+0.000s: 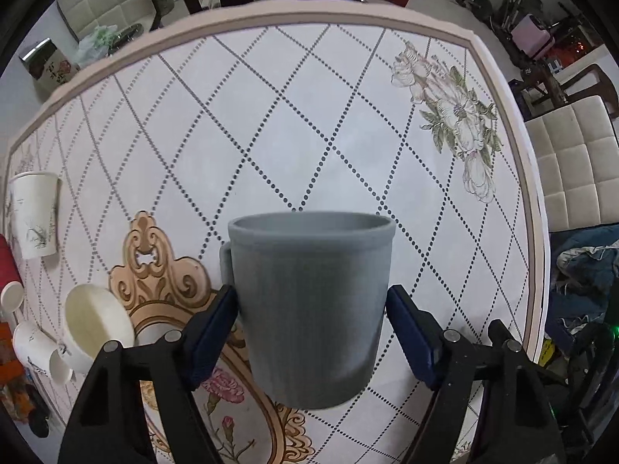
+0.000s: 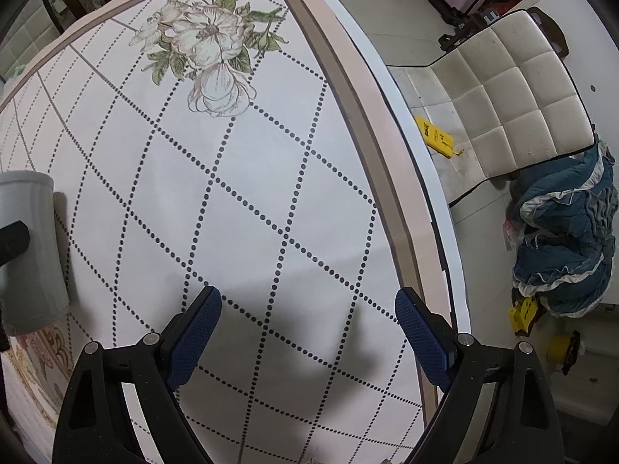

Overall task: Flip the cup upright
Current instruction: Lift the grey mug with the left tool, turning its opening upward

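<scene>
A grey cup (image 1: 311, 305) with a small handle on its left stands upright, rim up, between the blue pads of my left gripper (image 1: 309, 332). The pads touch its sides, so the gripper is shut on it. Whether its base rests on the tablecloth I cannot tell. The same cup shows at the left edge of the right wrist view (image 2: 29, 247), with a black finger (image 2: 13, 241) of the left gripper across it. My right gripper (image 2: 308, 332) is open and empty above the tablecloth, to the right of the cup.
The table (image 1: 348, 135) has a diamond-patterned cloth with flower prints. Several white paper cups (image 1: 33, 214) and a white cup on its side (image 1: 96, 323) sit at the left. The table edge (image 2: 390, 178) runs on the right, with a padded chair (image 2: 514, 104) and blue cloth (image 2: 568, 239) beyond.
</scene>
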Demonstrator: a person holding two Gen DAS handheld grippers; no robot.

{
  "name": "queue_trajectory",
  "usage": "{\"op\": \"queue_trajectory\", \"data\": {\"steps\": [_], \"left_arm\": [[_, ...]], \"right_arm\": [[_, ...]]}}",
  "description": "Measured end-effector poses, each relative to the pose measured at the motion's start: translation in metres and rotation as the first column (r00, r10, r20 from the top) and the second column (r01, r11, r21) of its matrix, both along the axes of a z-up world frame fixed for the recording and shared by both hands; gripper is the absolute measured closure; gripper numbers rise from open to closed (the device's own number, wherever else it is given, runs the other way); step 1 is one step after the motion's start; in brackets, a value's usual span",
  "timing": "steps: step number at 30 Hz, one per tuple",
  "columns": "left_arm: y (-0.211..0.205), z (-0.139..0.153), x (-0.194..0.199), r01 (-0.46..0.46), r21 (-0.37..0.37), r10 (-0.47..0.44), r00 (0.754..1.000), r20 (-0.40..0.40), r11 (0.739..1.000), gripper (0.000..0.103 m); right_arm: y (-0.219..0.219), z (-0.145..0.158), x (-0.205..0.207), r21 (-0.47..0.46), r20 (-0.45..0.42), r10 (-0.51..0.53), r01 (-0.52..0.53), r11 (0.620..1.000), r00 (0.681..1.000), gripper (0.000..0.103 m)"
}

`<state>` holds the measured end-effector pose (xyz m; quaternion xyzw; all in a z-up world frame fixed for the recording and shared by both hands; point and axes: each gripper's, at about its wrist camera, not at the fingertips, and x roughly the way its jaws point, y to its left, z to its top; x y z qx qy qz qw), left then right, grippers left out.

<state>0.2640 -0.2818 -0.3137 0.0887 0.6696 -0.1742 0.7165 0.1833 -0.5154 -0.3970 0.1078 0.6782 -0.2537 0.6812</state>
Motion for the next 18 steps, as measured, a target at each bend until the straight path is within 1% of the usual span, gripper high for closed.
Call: {"op": "queue_trajectory", "data": {"steps": [5, 9, 13, 15, 18], "left_arm": [[0.015, 0.022, -0.012, -0.006, -0.012, 0.007, 0.998, 0.056, 1.000, 0.027], [0.032, 0.034, -0.025, -0.011, -0.016, 0.013, 0.996, 0.091, 1.000, 0.027], [0.048, 0.047, -0.040, -0.013, -0.041, 0.017, 0.994, 0.107, 0.999, 0.027], [0.053, 0.053, -0.047, -0.009, -0.047, 0.015, 0.992, 0.127, 0.999, 0.028], [0.071, 0.069, -0.062, -0.005, -0.057, 0.014, 0.986, 0.164, 0.998, 0.028]], "right_arm": [[0.016, 0.014, -0.003, -0.011, 0.020, 0.018, -0.018, 1.000, 1.000, 0.010], [0.034, 0.029, -0.010, -0.027, 0.044, 0.027, -0.025, 0.999, 0.999, 0.010], [0.053, 0.049, -0.026, -0.047, 0.068, 0.022, -0.019, 0.999, 0.997, 0.010], [0.061, 0.057, -0.036, -0.045, 0.075, 0.012, -0.008, 0.999, 0.997, 0.010], [0.073, 0.066, -0.049, -0.047, 0.079, 0.011, -0.008, 0.999, 0.997, 0.010]]}}
